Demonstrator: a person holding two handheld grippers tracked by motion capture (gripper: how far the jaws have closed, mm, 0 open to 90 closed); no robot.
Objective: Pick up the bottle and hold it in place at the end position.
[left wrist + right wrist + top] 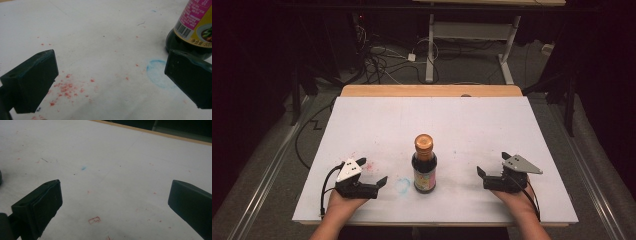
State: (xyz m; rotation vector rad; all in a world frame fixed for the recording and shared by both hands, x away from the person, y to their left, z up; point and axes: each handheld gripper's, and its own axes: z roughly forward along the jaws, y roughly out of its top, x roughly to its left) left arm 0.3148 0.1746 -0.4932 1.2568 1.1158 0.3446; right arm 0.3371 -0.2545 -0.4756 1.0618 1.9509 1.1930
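a dark sauce bottle (424, 165) stood upright near the tabletop's (462, 120) near edge, midway between the left gripper (371, 183) and right gripper (490, 172), both resting wide-jawed, seemingly ready to flank it.

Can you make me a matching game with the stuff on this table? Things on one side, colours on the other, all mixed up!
Things:
1. bottle cap
2. ring mark drawn on the table
3. speckles near the left tool
4. sheet covering the table

Colours:
A. white
B. red
C. copper-gold
D. blue

Pairs: 1-C, 2-D, 3-B, 4-A
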